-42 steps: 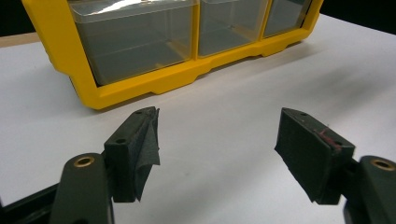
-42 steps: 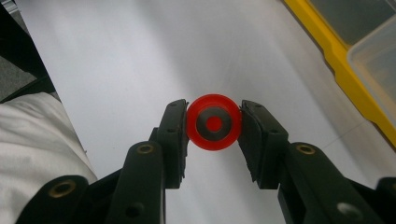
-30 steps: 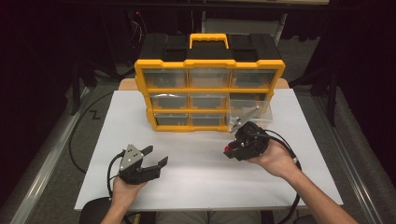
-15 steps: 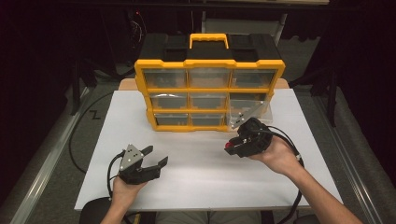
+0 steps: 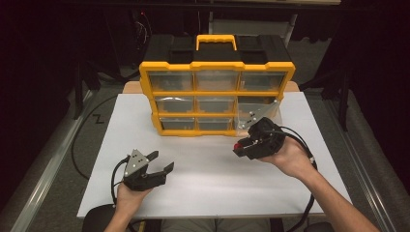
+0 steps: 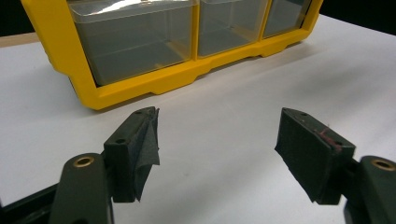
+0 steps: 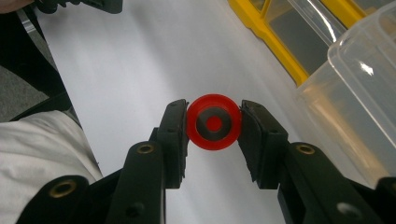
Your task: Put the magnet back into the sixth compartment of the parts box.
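Red round wheel [image 7: 214,122], grey ring, red hub | right claw [image 7: 214,126] pinching its rim | left claw [image 6: 217,156] spread

The white table top [image 5: 208,183] lies bare between the left gripper [image 5: 162,162] and the right gripper [image 5: 238,149], giving open room across the near half. Along the far side the yellow drawer cabinet [image 5: 216,96] stands as a wall across the middle. A clear drawer [image 5: 258,116] pulled out from its lower right juts forward just beside the right gripper, narrowing that corner.
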`<act>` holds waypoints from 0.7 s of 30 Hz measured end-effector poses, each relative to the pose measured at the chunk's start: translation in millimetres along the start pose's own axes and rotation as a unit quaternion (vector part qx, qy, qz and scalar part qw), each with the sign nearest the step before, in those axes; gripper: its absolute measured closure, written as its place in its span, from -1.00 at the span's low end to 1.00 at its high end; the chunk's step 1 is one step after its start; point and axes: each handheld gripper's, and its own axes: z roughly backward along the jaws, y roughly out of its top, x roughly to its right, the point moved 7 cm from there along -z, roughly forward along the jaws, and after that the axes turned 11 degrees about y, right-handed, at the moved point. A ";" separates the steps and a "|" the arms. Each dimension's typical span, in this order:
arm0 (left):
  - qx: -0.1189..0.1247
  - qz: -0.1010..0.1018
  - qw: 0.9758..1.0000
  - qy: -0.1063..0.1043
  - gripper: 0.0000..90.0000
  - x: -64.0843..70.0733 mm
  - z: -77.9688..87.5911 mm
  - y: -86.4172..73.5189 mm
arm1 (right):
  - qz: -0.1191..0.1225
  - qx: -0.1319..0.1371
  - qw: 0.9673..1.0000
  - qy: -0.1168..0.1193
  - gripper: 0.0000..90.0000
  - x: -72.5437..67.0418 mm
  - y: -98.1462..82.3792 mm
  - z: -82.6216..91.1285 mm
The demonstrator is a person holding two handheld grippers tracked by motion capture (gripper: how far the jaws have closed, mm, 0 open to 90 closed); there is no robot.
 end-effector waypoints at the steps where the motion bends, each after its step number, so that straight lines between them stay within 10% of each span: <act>1: -0.001 -0.001 1.000 0.000 -0.34 -0.2 0.2 -0.1 | -0.001 0.001 1.000 0.000 0.45 0.3 0.9 1.8; 21: 0.001 0.000 1.000 -0.001 -0.34 0.0 0.1 0.1 | 0.006 0.013 1.000 -0.001 0.45 2.4 11.2 17.9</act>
